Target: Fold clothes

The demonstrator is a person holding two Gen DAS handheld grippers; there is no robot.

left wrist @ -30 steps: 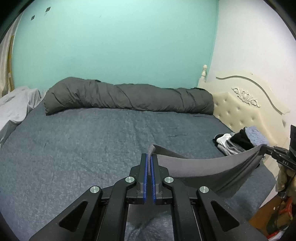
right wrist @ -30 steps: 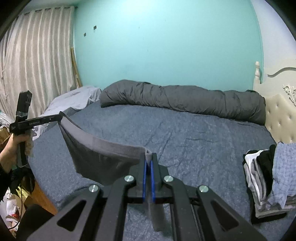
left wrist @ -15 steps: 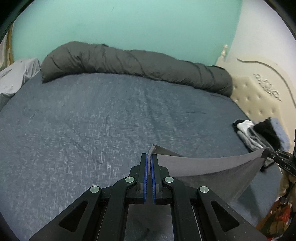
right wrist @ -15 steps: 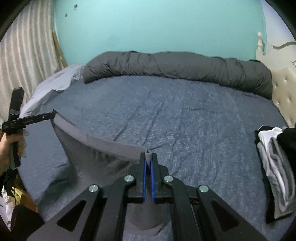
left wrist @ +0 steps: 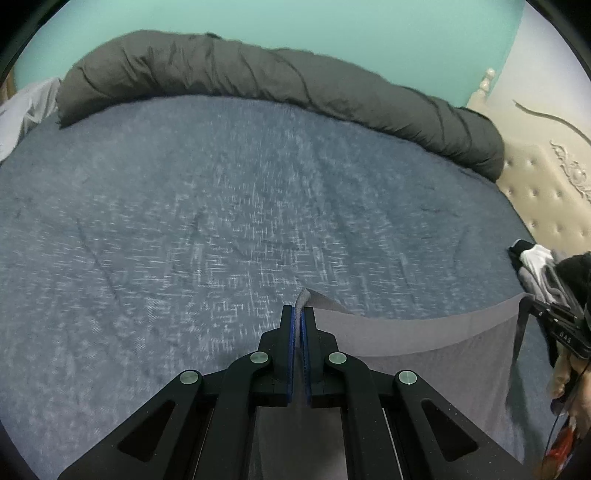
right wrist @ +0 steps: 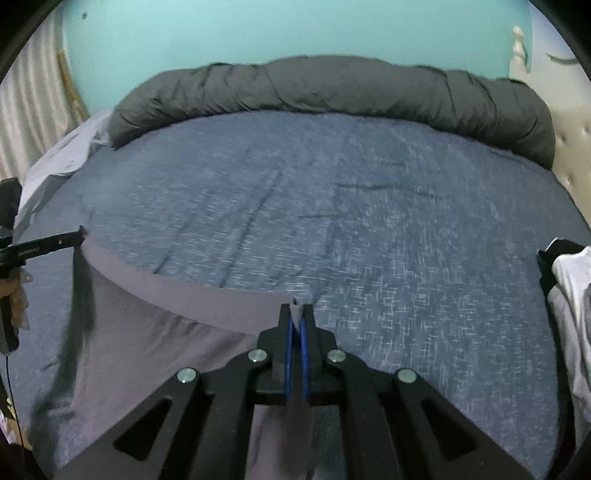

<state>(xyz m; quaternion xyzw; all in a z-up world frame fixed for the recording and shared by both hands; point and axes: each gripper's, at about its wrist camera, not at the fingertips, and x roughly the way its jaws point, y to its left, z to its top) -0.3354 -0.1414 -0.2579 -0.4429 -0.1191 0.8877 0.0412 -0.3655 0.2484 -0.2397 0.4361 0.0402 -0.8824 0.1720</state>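
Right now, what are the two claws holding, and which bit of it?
One grey garment, stretched between them. The left claw pinches one top corner and the right claw pinches the other; the rest hangs down over the bed.

Clothes pile (right wrist: 569, 295) cut off, bedsheet (left wrist: 221, 221) blurred

You are looking across a wide bed (left wrist: 207, 221) covered in a mottled blue-grey sheet, lightly creased; along its far edge, from ten o'clock round to two o'clock, lies a long rolled dark grey duvet (left wrist: 280, 77); behind it the wall (left wrist: 295, 26) is flat turquoise, with a small dark mark high at eleven o'clock in your right view; at two to three o'clock stands a cream tufted headboard (left wrist: 546, 192) with carved scrollwork and a turned post (right wrist: 519, 44), against a paler wall; at nine to ten o'clock in your right view hang pale pleated curtains (right wrist: 33, 92); a light grey cloth (right wrist: 62, 155) is bunched at the bed's left edge; the light is even and dim.
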